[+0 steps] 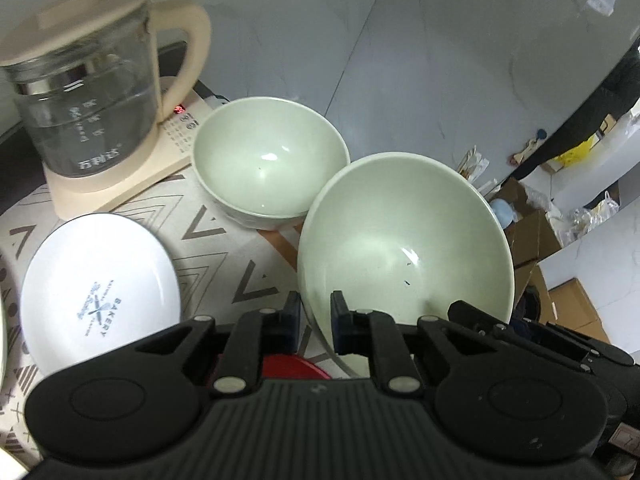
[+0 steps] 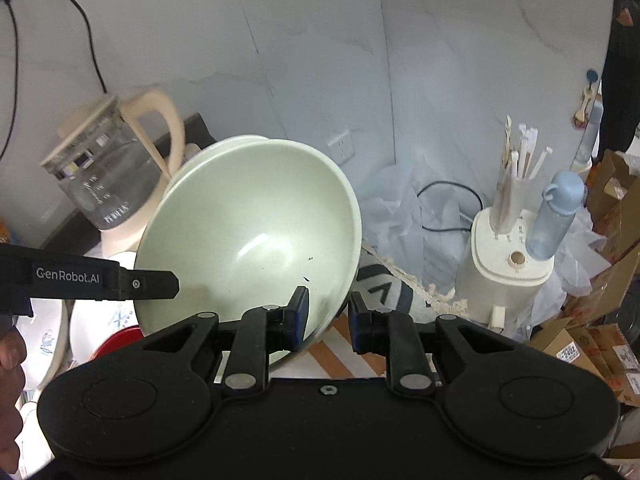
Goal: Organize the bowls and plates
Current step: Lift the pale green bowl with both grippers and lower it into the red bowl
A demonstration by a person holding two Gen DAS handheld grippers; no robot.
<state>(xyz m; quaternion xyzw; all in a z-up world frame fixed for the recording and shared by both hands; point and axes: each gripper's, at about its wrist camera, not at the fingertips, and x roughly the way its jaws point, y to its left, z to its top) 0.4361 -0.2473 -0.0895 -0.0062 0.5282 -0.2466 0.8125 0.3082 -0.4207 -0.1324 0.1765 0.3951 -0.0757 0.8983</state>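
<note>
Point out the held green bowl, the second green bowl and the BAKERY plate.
held green bowl (image 1: 400,240), left wrist view, inner wall.
second green bowl (image 1: 268,156), left wrist view, inside bottom.
BAKERY plate (image 1: 100,276), left wrist view, centre.

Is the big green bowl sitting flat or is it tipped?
Tipped. The big green bowl leans with its opening facing the camera, its rim pinched by the right gripper and left gripper.
</note>
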